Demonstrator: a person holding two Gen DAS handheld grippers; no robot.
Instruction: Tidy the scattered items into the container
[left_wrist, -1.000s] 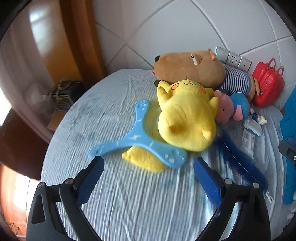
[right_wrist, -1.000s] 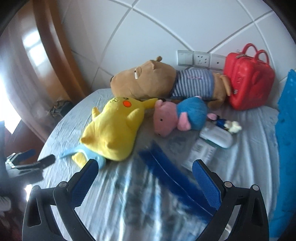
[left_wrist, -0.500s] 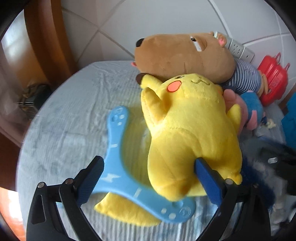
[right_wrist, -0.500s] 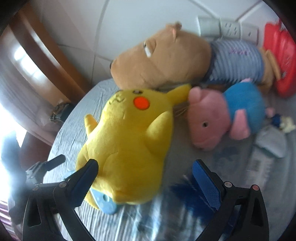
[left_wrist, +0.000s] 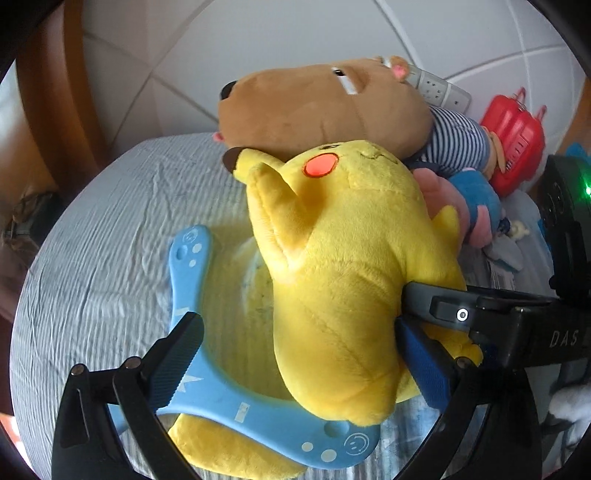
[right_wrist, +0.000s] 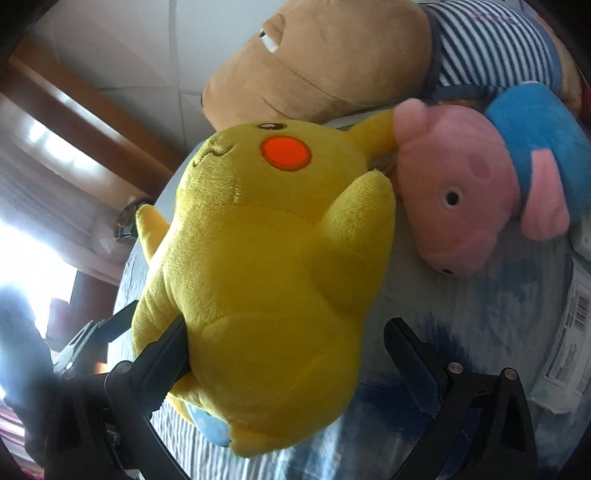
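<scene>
1. The yellow plush lies on the bed, filling the middle of both wrist views, its head pointing away from the grippers and its red cheek up.
2. The left gripper is spread wide and released; the plush's lower body sits between its two blue pads, the right pad touching the plush's flank, the left pad clear of it and resting over the blue three-armed toy.
3. The right gripper is also spread wide; its left finger presses into the plush's lower side, while the right finger stands apart from the plush over the bedsheet. It is not clamped on anything.
4. In the left wrist view the right gripper's dark body comes in from the right edge and meets the plush just beyond the left gripper's right pad.
5. The blue three-armed toy lies partly under the plush, just ahead of the left gripper; one arm runs forward to the left of the plush.
6. Beyond the plush's head lies a brown plush in a striped shirt, touching it.
7. Ahead and right, a pink pig plush in blue lies against the yellow plush's ear.
8. Farther right sit a red case and a labelled white packet.
</scene>
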